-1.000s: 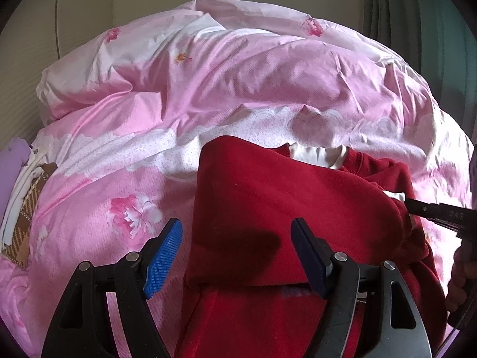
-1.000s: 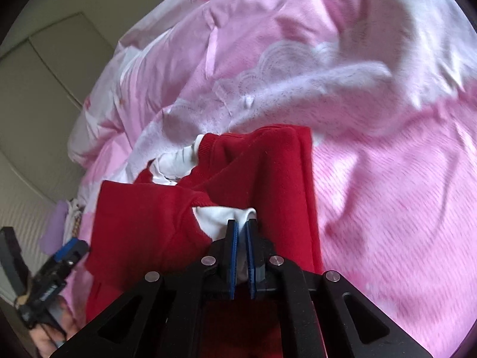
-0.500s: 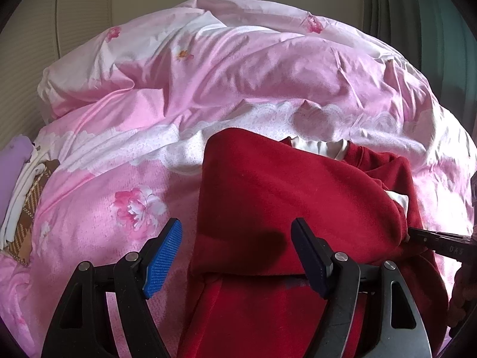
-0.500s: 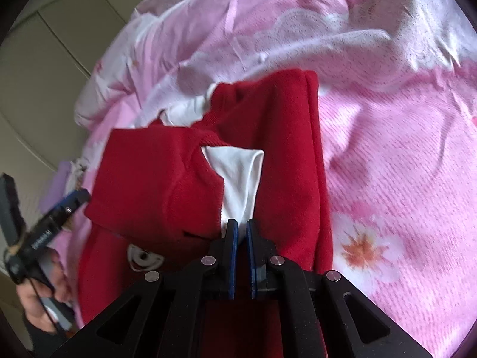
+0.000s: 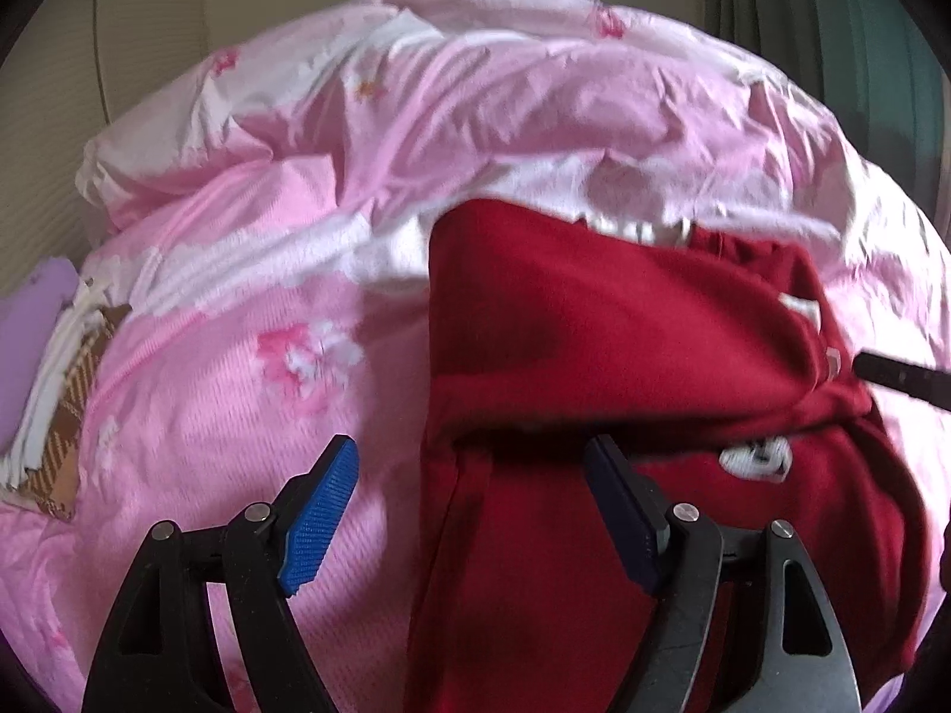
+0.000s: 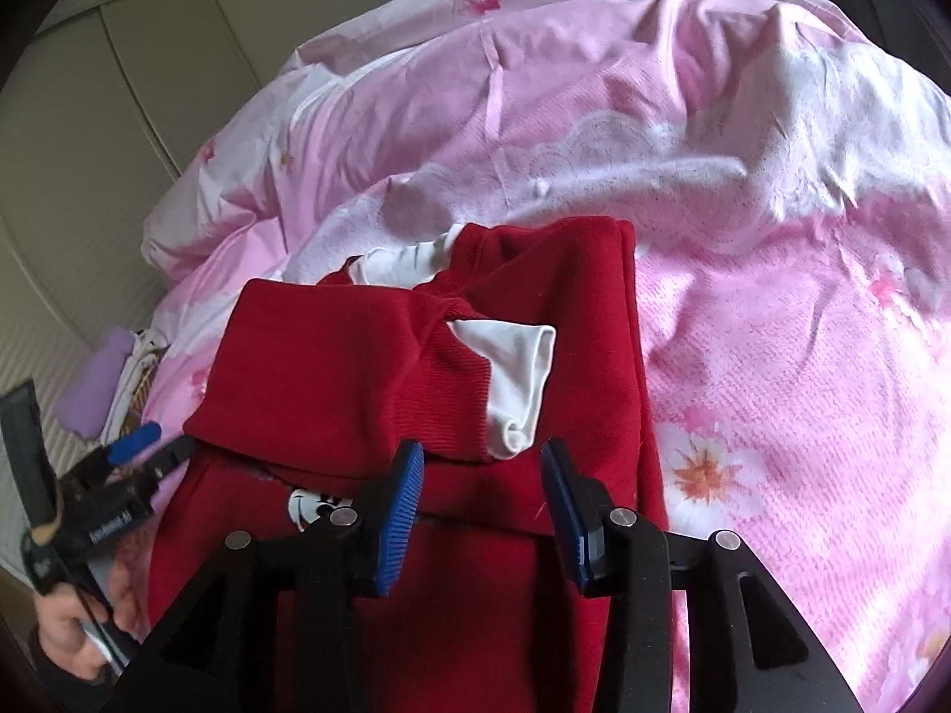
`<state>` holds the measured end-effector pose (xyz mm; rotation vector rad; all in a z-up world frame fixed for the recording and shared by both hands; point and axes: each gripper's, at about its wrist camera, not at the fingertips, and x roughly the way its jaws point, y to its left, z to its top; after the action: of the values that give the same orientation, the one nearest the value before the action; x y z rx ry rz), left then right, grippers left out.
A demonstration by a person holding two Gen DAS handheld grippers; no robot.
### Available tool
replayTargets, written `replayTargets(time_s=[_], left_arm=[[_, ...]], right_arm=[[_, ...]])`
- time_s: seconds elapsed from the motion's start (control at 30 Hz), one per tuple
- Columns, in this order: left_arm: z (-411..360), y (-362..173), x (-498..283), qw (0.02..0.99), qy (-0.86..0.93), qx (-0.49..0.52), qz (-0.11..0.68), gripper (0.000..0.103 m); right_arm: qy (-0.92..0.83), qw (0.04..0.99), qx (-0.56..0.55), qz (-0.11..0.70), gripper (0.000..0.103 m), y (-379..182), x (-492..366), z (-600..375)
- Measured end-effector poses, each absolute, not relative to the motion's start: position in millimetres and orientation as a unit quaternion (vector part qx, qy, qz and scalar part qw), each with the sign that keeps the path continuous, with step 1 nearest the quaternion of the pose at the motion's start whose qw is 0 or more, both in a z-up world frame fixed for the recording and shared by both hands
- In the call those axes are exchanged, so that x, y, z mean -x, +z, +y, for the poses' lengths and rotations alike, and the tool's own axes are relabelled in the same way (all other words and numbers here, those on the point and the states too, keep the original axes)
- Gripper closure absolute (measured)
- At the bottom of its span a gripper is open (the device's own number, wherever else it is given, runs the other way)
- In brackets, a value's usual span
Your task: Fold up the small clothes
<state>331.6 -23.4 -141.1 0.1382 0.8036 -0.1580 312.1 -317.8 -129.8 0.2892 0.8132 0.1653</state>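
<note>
Soft daylight fills both views, brightest on the crumpled pink floral duvet [image 5: 416,136], whose white patches look nearly washed out. The folded red knitted sweater [image 5: 594,321] carries a dark shadow near its lower fold. The left wrist view is smeared by motion blur; the right wrist view is sharper. Both fisheye pictures bend strongly outward, with black corners.

One red garment [image 6: 428,368], one pink duvet [image 6: 743,190], two grippers [image 6: 481,493] [image 5: 469,511]

Open pink quilt [image 6: 802,356] lies at frame right; the rumpled duvet ridge [image 5: 475,136] blocks the top, stacked clothes [image 5: 53,368] the left edge.
</note>
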Motion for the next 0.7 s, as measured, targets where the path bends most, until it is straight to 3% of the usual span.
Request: replayTargets(time_s=[0.47, 0.57, 0.7], left_arm=[[-1.2, -160.6, -371.5, 0.908, -0.031, -0.034, 0.415, 0.026], [9.8, -168.6, -369.6, 0.908, -0.015, -0.025, 0.417, 0.026], [11.6, -172.0, -367.2, 0.908, -0.016, -0.021, 0.418, 0.026]], right_arm=[[0.038, 0.898, -0.152, 0.412, 0.061, -152.6, -335.5, -308.2], [0.015, 0.896, -0.115, 0.429, 0.067, -161.5, -343.1, -302.6], [0.005, 0.892, -0.1, 0.44, 0.068, -168.3, -347.0, -301.2]])
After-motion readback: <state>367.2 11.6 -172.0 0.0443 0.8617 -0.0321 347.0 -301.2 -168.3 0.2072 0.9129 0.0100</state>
